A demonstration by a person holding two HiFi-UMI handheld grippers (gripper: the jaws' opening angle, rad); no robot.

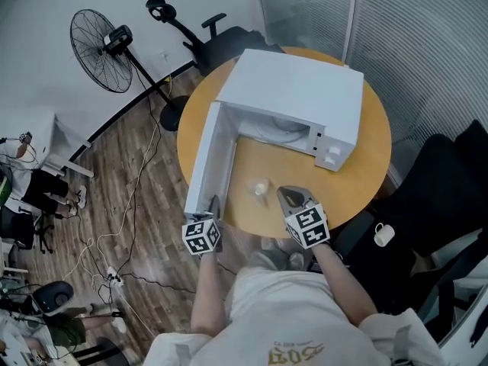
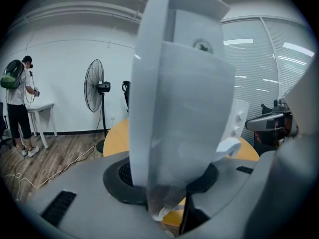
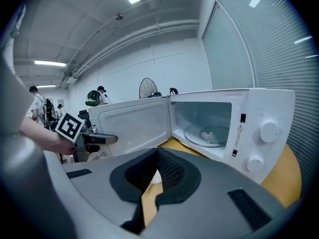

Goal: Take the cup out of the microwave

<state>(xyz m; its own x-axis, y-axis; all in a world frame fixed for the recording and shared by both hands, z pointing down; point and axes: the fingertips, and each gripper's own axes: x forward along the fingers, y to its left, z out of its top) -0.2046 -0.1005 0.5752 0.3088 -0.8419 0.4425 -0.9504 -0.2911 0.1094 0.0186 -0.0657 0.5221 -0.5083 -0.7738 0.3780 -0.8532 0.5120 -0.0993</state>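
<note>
A white microwave (image 1: 297, 97) stands on the round wooden table (image 1: 366, 181) with its door (image 1: 210, 158) swung wide to the left. A small clear cup (image 1: 261, 189) stands on the table in front of the empty cavity, whose glass turntable (image 3: 207, 133) is bare. My left gripper (image 1: 210, 204) is shut on the door's outer edge; in the left gripper view the door (image 2: 174, 108) fills the gap between the jaws. My right gripper (image 1: 290, 197) hovers just right of the cup, shut with nothing in it. In the right gripper view the cup (image 3: 155, 179) peeks out behind the closed pads.
A standing fan (image 1: 103, 40) and an office chair (image 1: 221, 48) are beyond the table at the back left. A black chair (image 1: 435, 197) sits at the right, with a white mug (image 1: 383, 235) beside it. Cables run over the wooden floor. A person (image 2: 17, 103) stands far off.
</note>
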